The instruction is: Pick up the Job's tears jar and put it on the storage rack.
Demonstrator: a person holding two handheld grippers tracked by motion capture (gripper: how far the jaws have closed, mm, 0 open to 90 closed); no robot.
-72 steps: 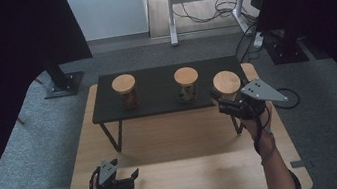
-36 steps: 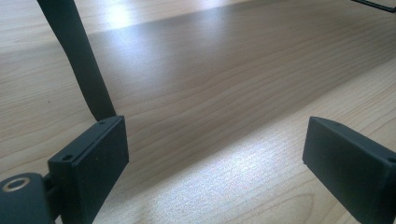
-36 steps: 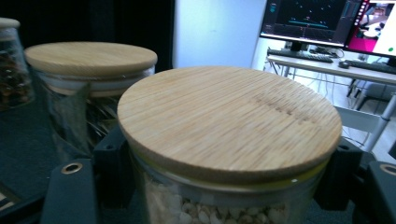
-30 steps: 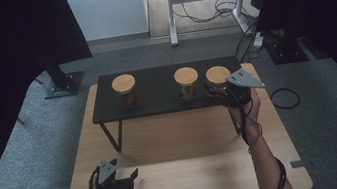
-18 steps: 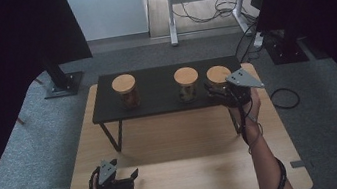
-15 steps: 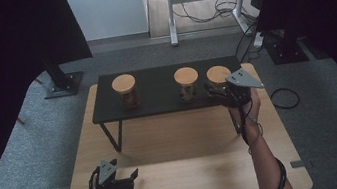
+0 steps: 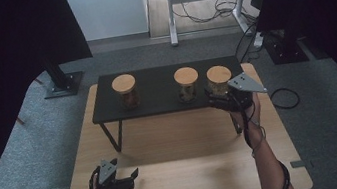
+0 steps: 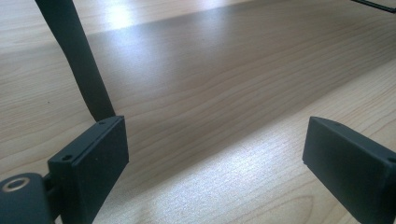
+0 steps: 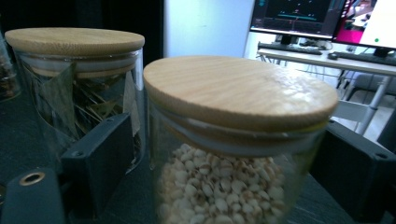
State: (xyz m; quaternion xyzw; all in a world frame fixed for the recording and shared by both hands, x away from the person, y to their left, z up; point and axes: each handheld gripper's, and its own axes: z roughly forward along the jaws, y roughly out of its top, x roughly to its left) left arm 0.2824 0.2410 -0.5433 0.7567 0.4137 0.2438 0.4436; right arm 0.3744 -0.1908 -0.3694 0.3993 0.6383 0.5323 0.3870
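From the high view, three wooden-lidded jars are seen standing upright on the black shelf (image 7: 158, 103). The right jar (image 7: 218, 81) sits at the shelf's right end, with the right gripper (image 7: 219, 101) brought up against it. The left gripper (image 7: 127, 177) is rested low on the wooden table (image 7: 193, 171), pointing right.

In the left gripper view, the jaws are held wide apart over bare wood, beside a shelf leg (image 8: 77, 56).

In the right gripper view, pale grains are seen inside that jar, flanked by open jaws; the middle jar (image 9: 74, 84) holds leaves.

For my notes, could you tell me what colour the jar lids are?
Light wood-brown lids, clearest in the right gripper view.
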